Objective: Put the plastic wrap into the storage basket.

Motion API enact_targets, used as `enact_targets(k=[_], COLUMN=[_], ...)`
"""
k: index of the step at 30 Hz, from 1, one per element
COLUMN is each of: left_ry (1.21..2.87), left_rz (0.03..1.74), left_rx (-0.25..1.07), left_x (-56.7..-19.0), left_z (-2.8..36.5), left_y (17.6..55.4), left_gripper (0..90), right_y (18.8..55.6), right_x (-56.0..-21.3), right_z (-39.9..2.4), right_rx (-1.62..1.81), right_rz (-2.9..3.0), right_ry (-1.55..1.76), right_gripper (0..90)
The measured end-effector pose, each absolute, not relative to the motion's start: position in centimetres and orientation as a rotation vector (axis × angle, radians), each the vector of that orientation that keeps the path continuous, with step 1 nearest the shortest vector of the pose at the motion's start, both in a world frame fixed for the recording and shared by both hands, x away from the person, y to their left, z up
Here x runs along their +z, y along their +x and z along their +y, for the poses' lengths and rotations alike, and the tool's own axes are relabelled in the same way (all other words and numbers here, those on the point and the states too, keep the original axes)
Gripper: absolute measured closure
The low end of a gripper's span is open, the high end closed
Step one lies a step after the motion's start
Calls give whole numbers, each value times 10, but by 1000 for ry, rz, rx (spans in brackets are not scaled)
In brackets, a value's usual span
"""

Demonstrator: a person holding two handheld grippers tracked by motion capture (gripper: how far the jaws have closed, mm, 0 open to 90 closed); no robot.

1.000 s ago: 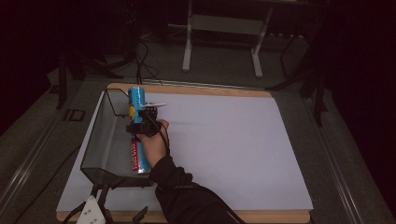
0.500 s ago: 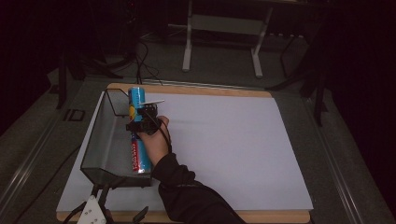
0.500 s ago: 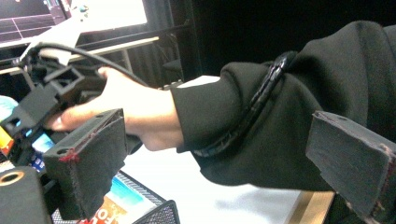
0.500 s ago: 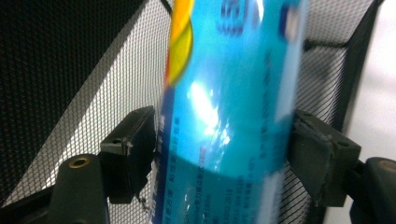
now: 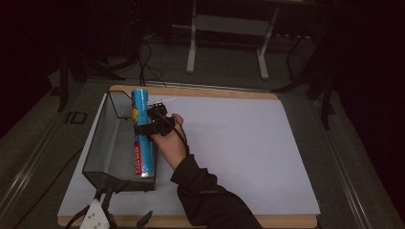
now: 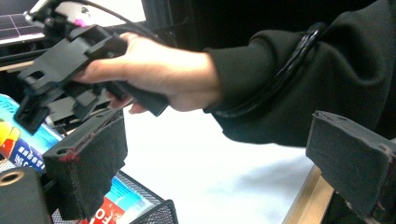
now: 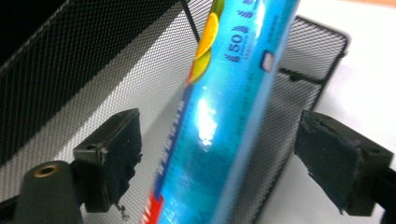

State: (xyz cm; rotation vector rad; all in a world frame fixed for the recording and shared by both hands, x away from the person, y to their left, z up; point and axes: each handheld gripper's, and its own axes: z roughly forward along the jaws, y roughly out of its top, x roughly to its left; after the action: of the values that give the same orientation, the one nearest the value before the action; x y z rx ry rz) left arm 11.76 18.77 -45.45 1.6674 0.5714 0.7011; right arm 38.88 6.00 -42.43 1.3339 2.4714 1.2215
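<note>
Wooden table with a white sheet over most of its top; bare wood shows along the far and near edges. A black wire-mesh tray sits on the sheet at its left side, long axis running near-to-far.

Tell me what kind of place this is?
Probably a lab or recording workbench, not a home: a white sheet covers a wooden board, a hand-held right gripper with cable works over it, and bare metal stand legs stand behind.
</note>
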Motion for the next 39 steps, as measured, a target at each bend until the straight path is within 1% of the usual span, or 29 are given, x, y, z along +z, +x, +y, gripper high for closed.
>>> enact_targets(k=[10, 20, 24, 31, 33, 39], left_ry=[1683, 1692, 1694, 1695, 1695, 1699], left_rz=[569, 573, 575, 581, 581, 581], left_rx=[702, 699, 704, 698, 698, 707], left_x=[-456, -457, -457, -457, -457, -457], left_z=[186, 183, 183, 183, 183, 182], left_y=[120, 122, 121, 123, 123, 123], left_gripper=[63, 63, 62, 63, 62, 62], right_y=[378, 374, 371, 361, 360, 346], right_x=[-414, -421, -422, -421, -422, -426], right_z=[19, -18, -35, -69, -72, -99], right_rx=[1241, 1239, 1258, 1284, 1281, 1303], right_rz=[2491, 2526, 2515, 2480, 2478, 2495], right_ry=[1212, 1186, 1182, 1167, 1167, 1147], right_gripper=[120, 115, 126, 127, 128, 129])
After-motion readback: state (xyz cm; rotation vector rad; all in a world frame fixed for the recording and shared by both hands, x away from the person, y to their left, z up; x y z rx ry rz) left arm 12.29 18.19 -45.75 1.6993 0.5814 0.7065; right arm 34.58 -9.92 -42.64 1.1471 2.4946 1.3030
